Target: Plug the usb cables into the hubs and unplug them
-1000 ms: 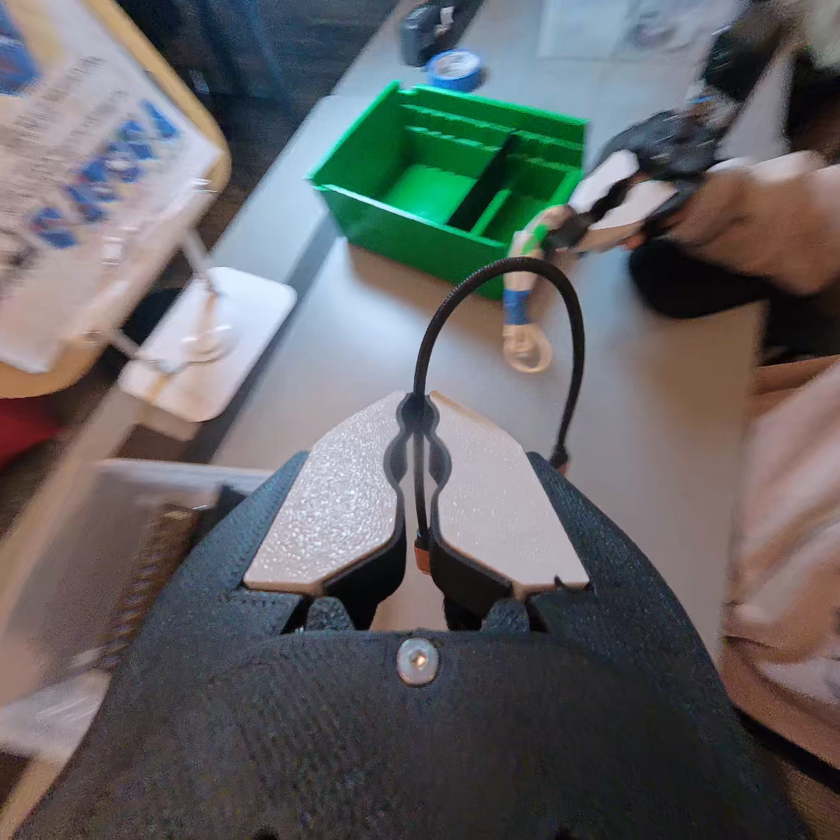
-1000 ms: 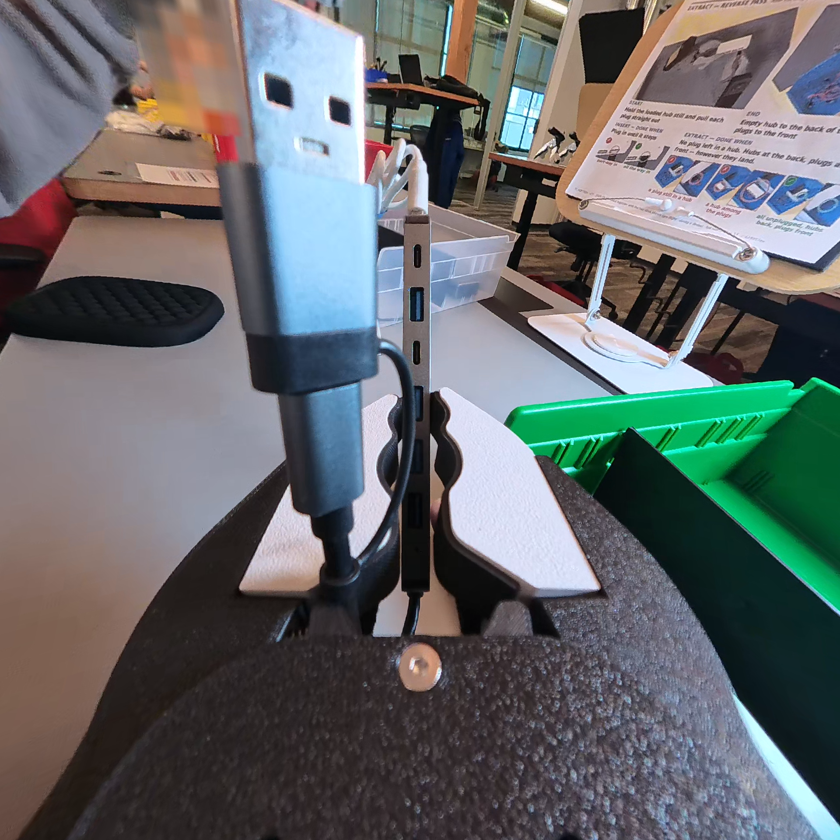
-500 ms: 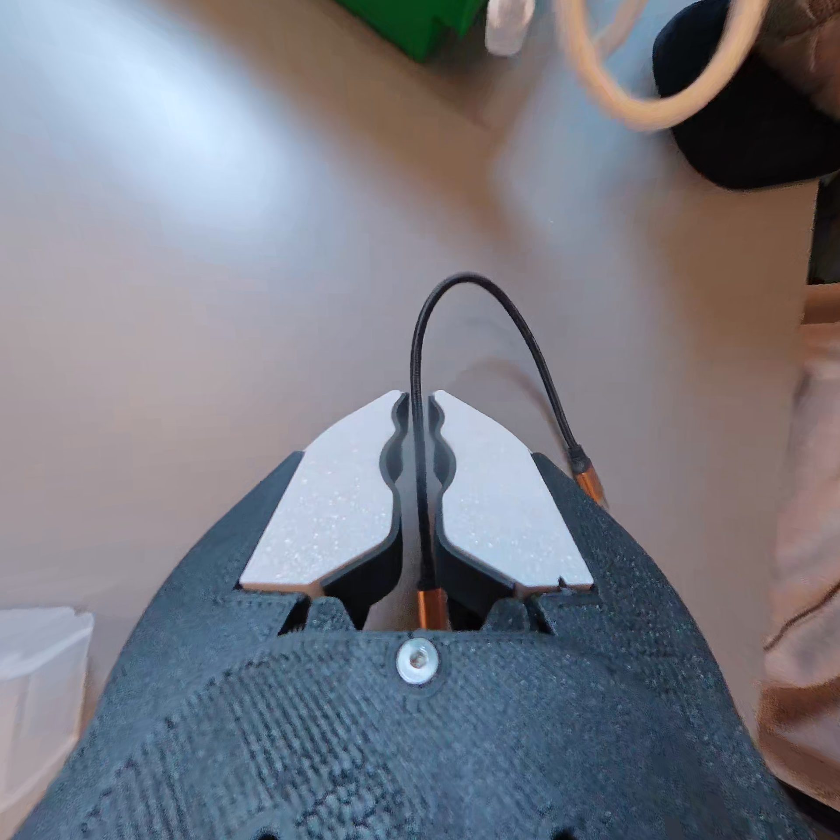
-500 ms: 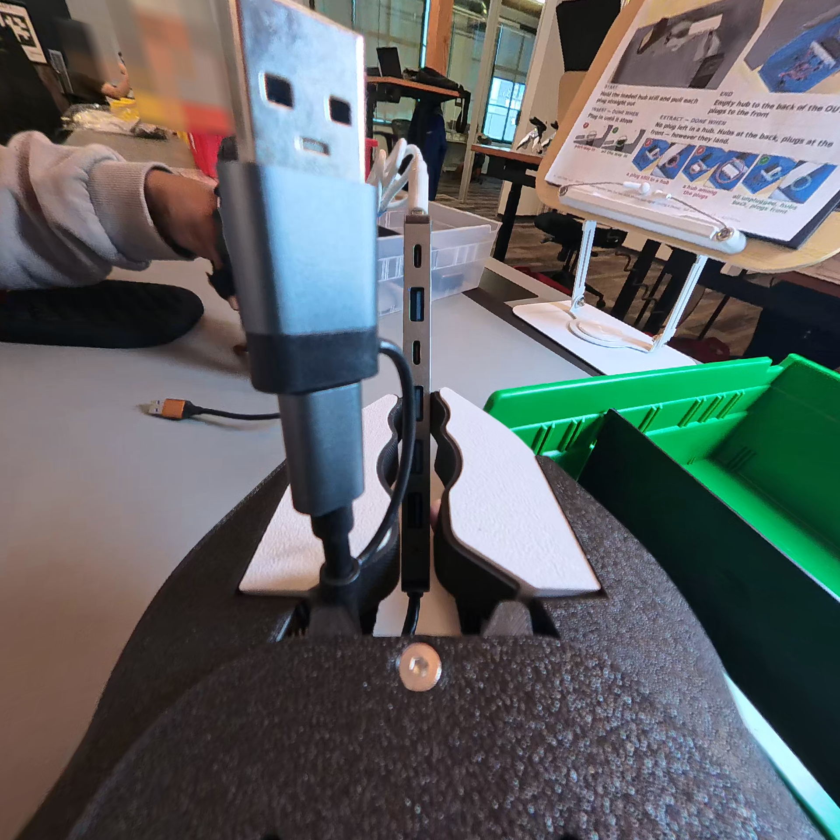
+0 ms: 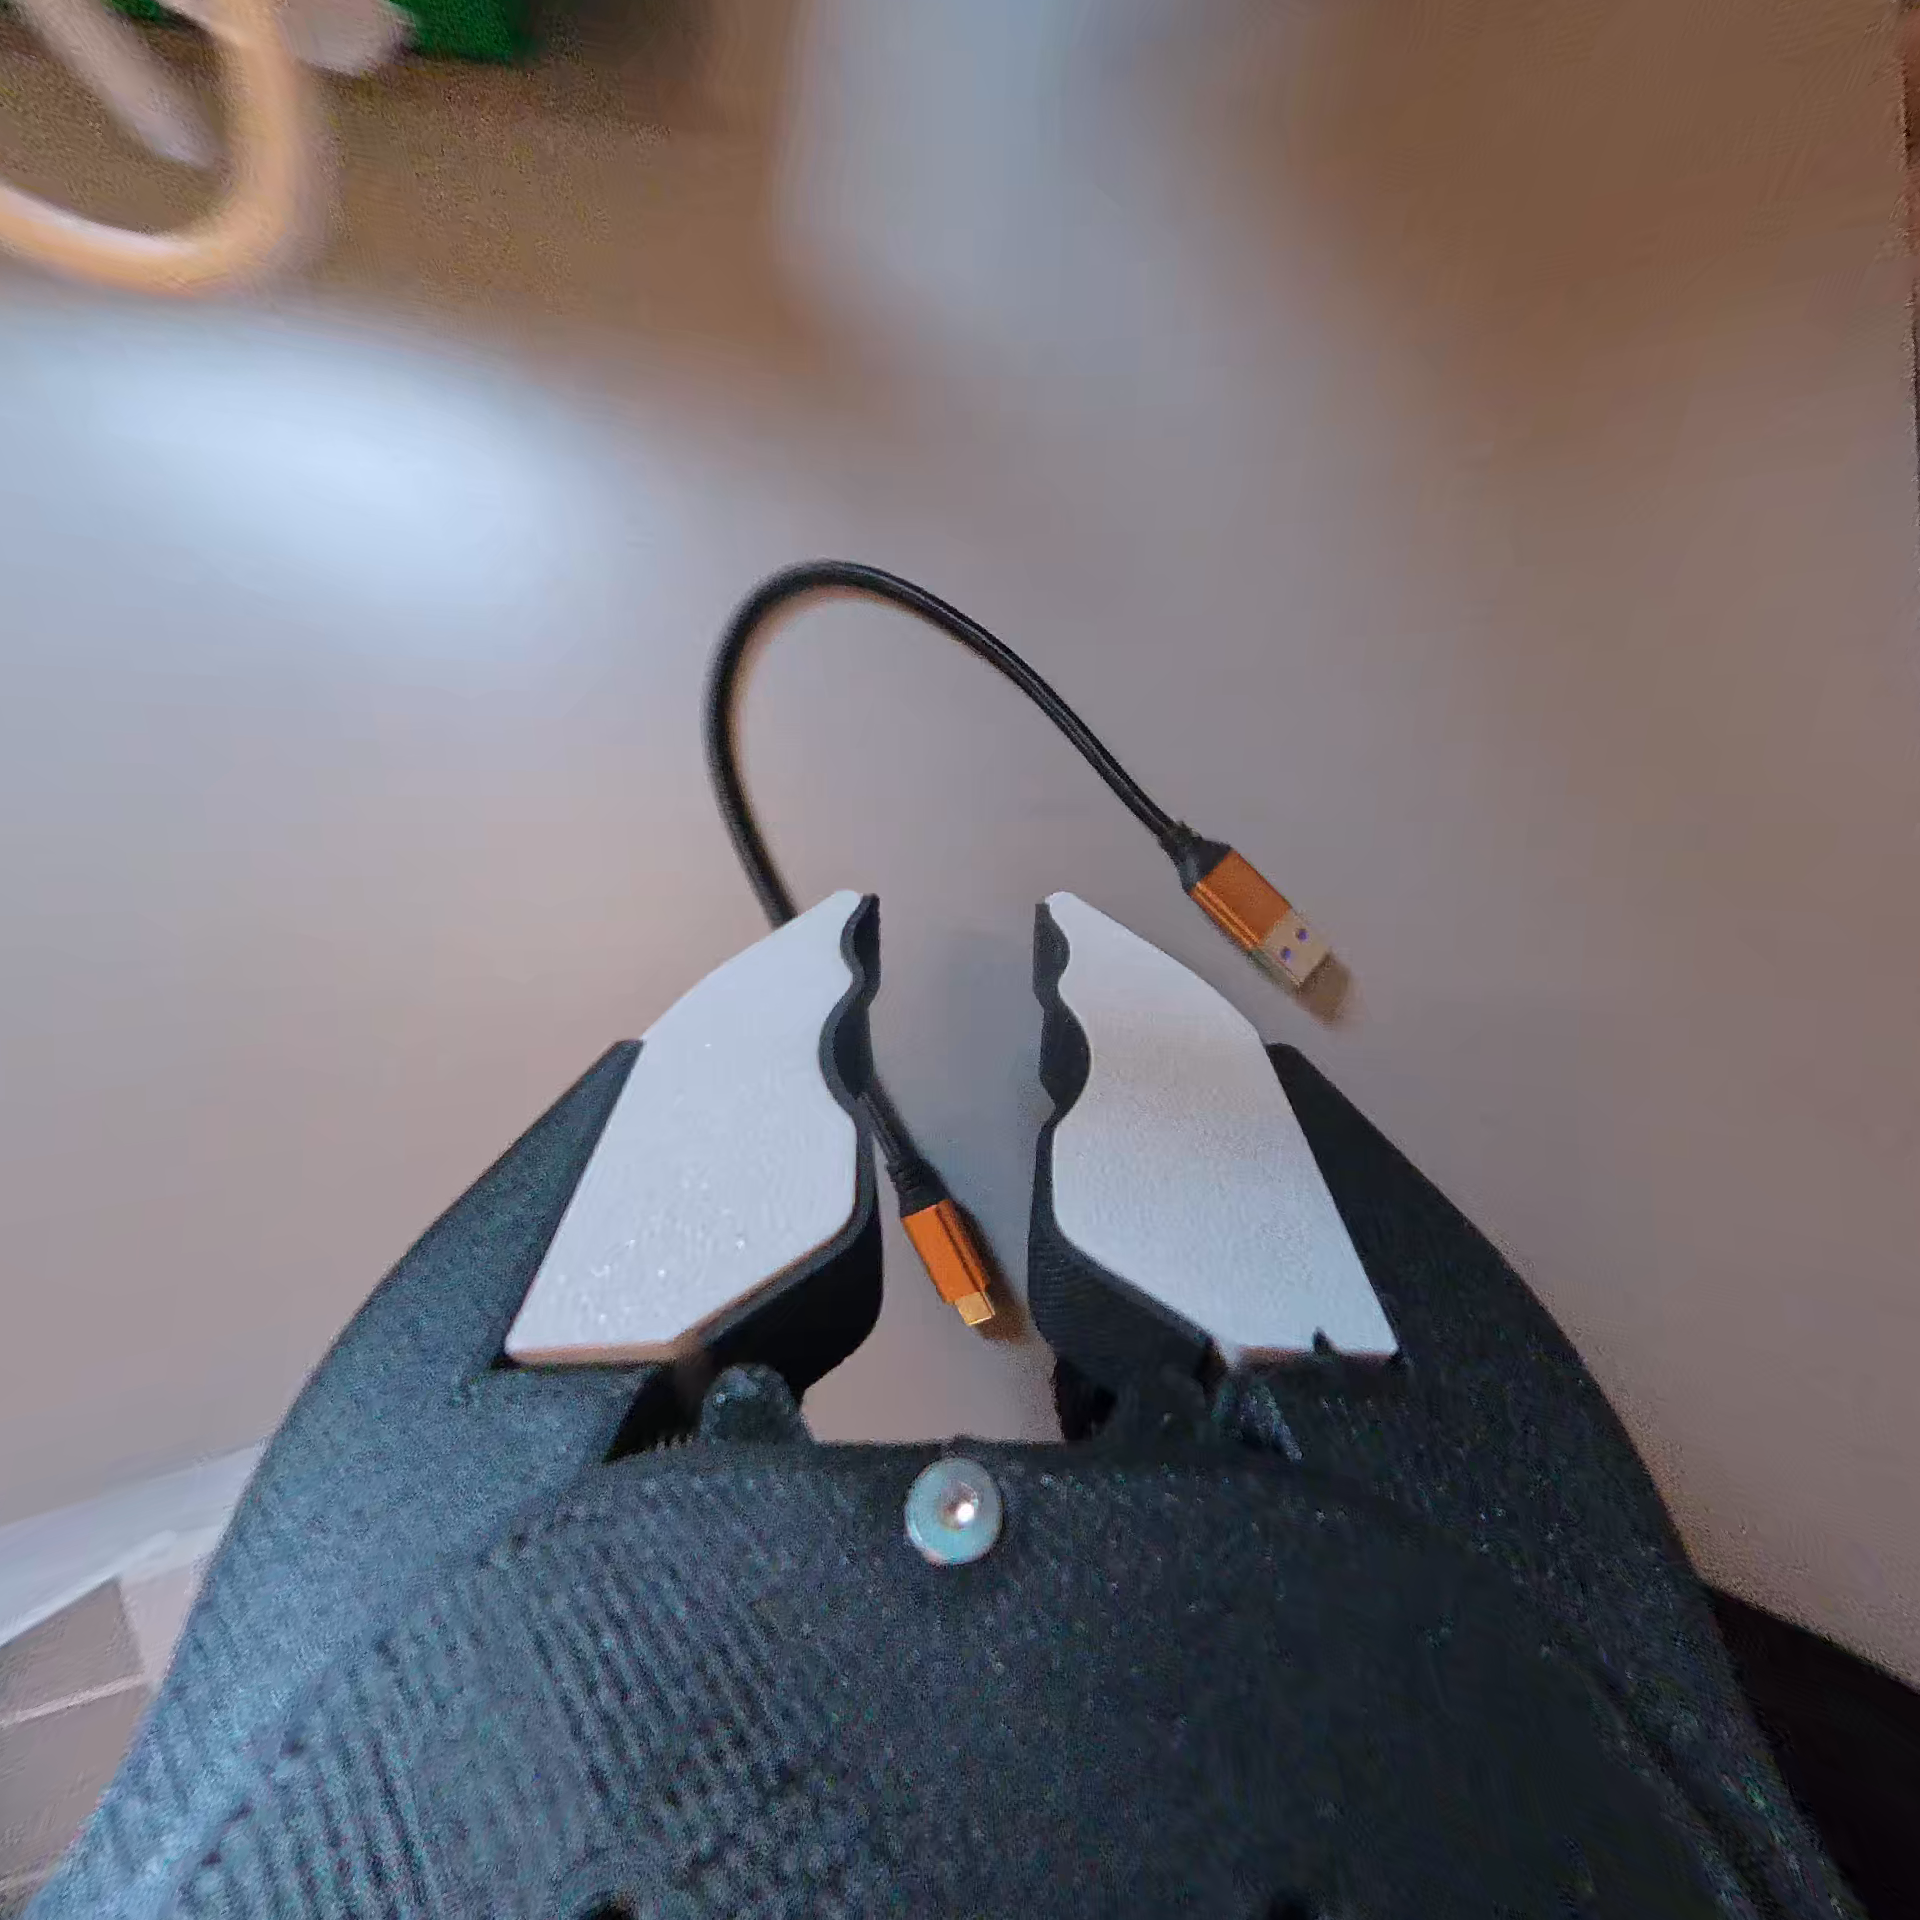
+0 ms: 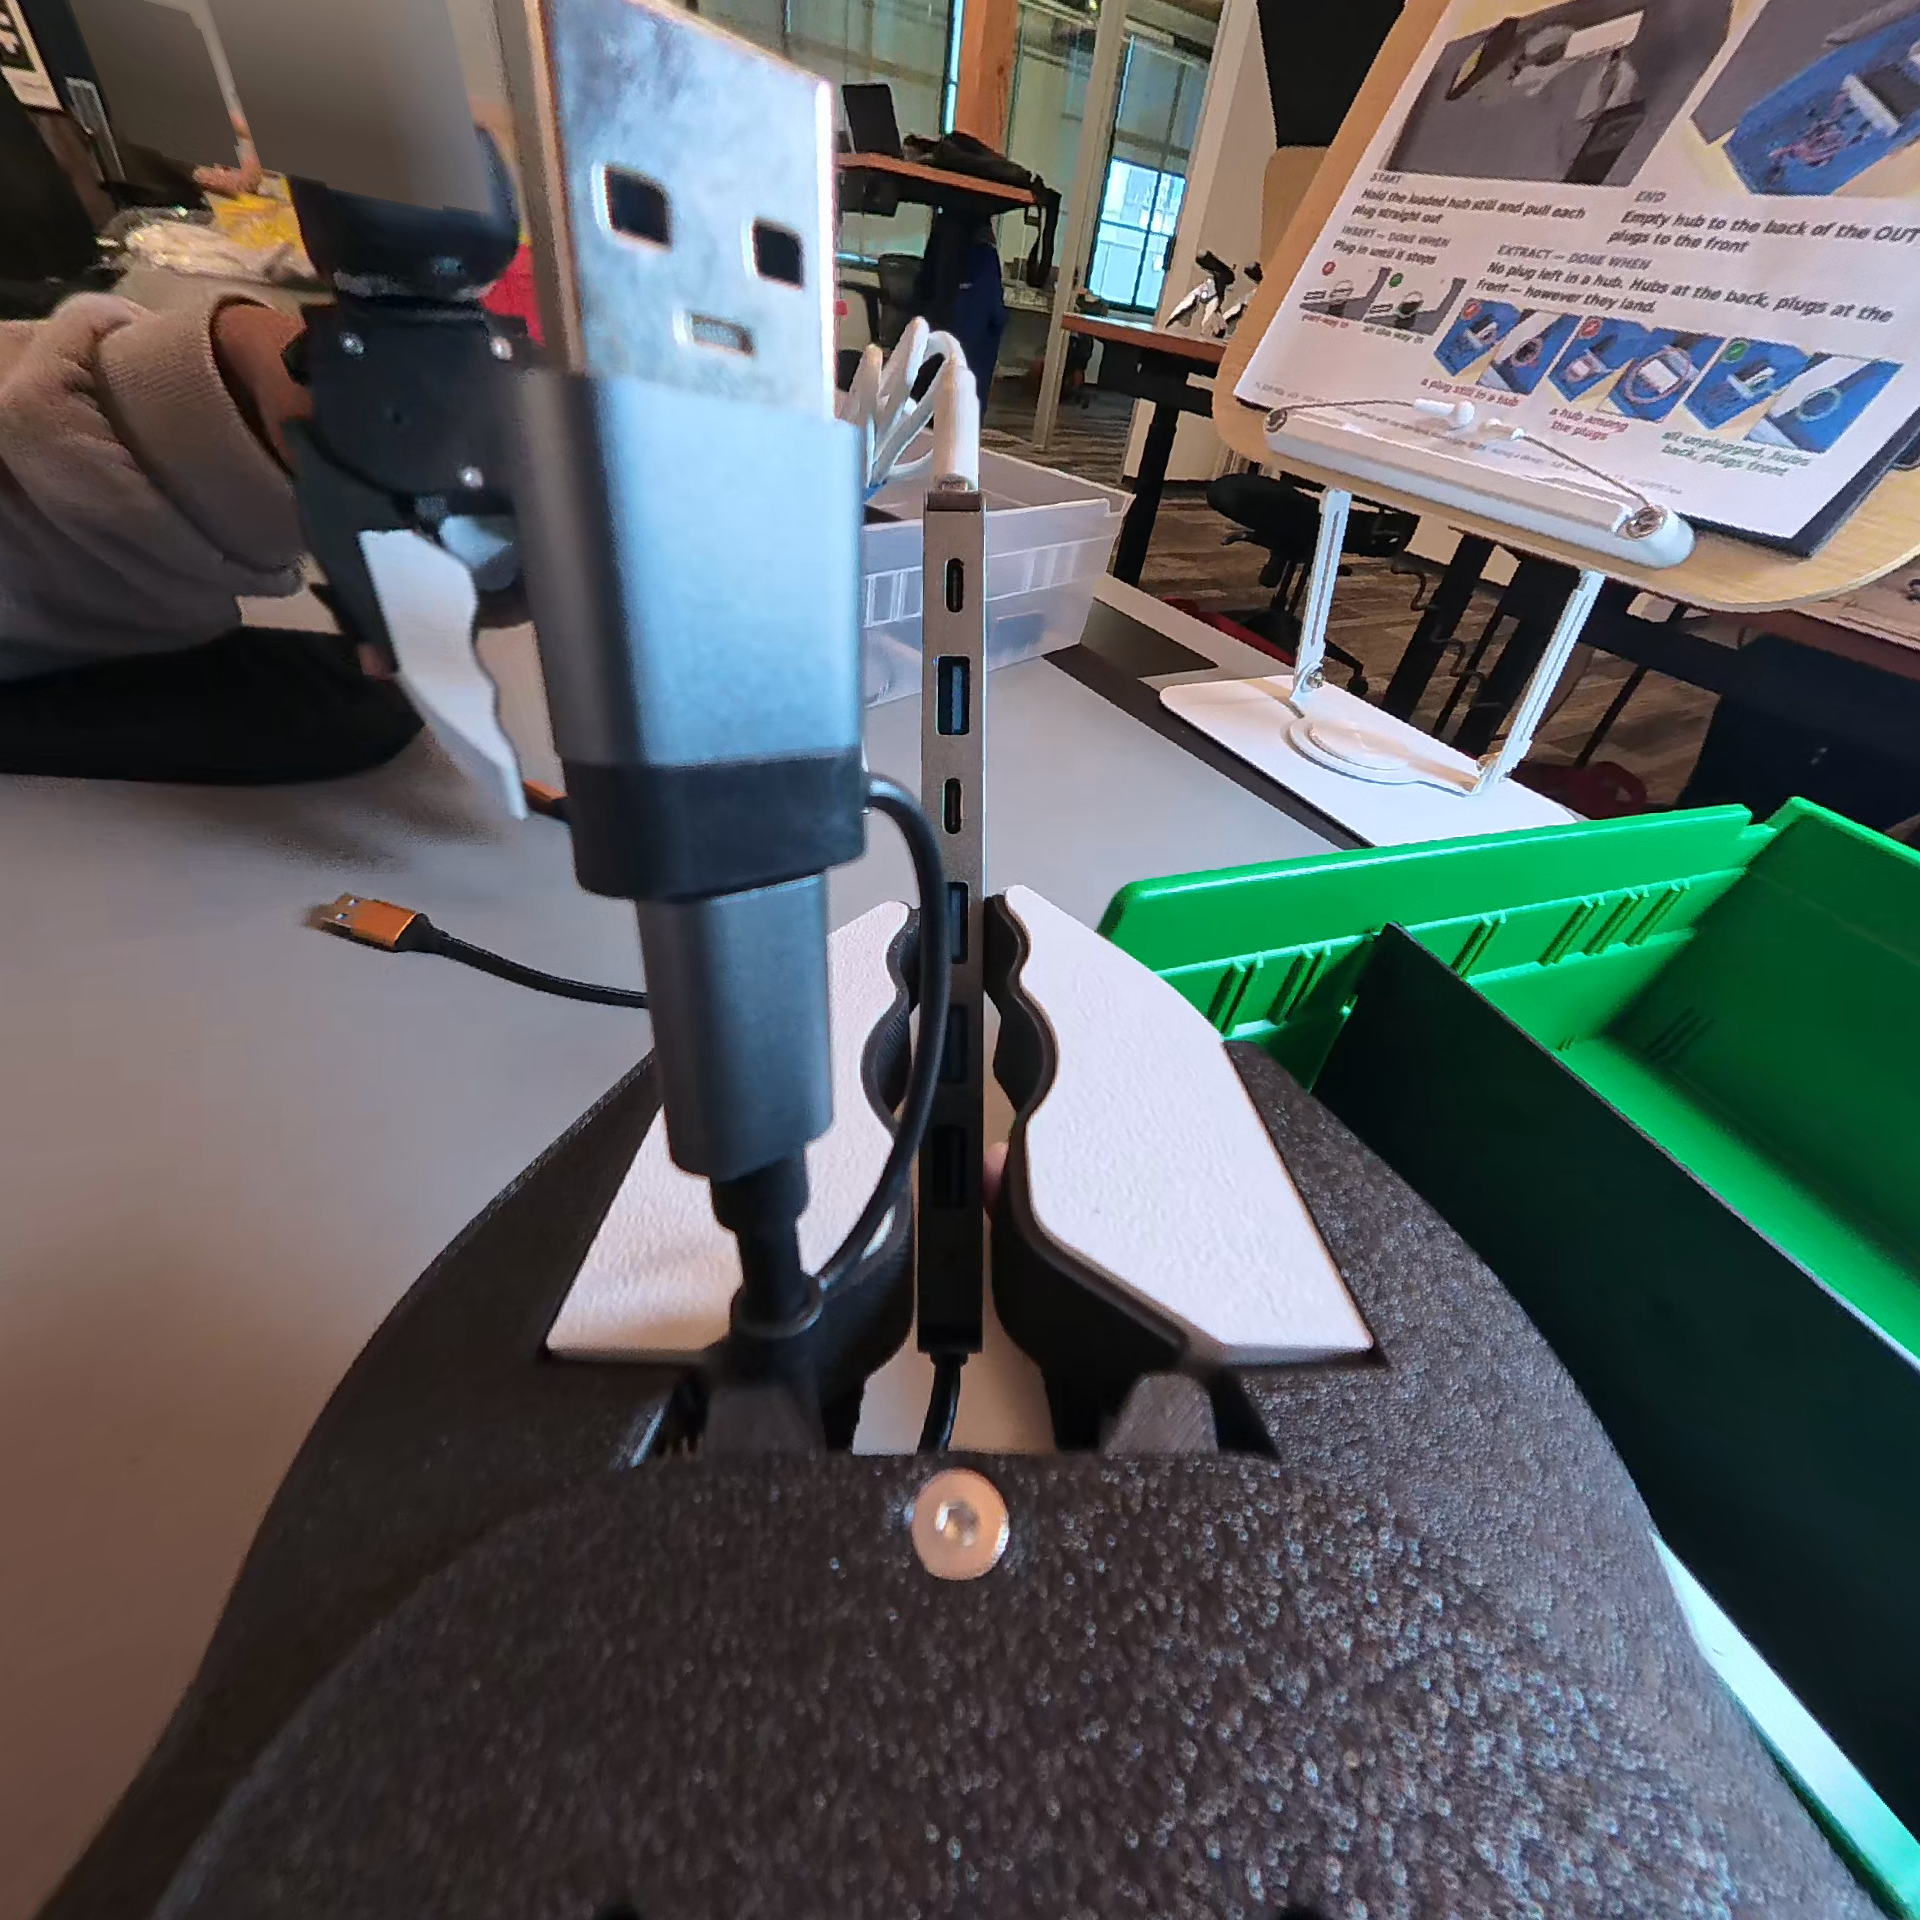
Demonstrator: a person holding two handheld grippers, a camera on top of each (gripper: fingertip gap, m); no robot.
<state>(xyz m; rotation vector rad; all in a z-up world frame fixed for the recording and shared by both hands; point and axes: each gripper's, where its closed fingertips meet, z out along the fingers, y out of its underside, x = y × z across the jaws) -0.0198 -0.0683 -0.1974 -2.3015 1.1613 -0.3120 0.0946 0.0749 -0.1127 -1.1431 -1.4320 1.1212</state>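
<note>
Half a second on, the left gripper [image 5: 956, 914] had gone from clamped to fingers apart, dropping the short black cable with orange metal plugs [image 5: 727, 717] onto the grey tabletop [image 5: 1455, 520]. The right gripper [image 6: 951, 914] stayed clamped on the slim grey multi-port hub [image 6: 953, 748], beside the green plastic bin [image 6: 1558, 935]. The hub's own dangling silver plug [image 6: 696, 499] might foul an insertion or hide the ports.

Grey tabletop [image 6: 187, 1091]; wood-topped desks [image 6: 935, 177] behind; tall windows [image 6: 1143, 218]; wooden column [image 6: 982, 73]; daylight.
</note>
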